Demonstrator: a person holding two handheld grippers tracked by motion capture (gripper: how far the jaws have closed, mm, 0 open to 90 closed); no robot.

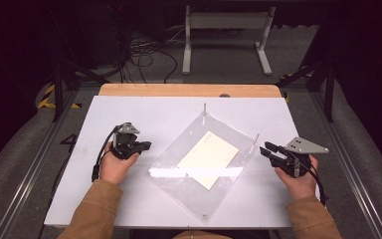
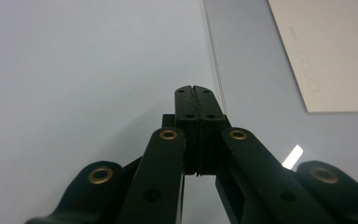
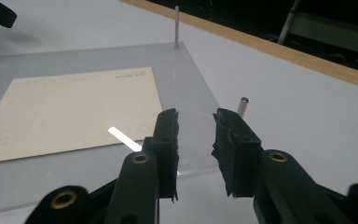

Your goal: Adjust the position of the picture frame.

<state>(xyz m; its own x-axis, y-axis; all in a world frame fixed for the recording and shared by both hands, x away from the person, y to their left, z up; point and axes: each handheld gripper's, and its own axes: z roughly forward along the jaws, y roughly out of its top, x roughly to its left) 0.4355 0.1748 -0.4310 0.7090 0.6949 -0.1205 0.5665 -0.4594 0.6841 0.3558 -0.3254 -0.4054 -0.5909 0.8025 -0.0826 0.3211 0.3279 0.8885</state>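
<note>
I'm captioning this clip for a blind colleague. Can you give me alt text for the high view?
A person's hands hold the left gripper and right gripper on either side of a clear acrylic plate, which lies turned like a diamond on a white table. A cream sheet of paper lies at the plate's middle, and thin metal posts stand at its corners.

white table top (image 1: 129, 107) with wooden far edge (image 1: 189, 90); grey carpet floor (image 1: 298, 55); white metal frame stand (image 1: 227, 35); tangled black cables (image 1: 144, 52); yellow-black hazard tape (image 1: 47, 97); dark surroundings.
</note>
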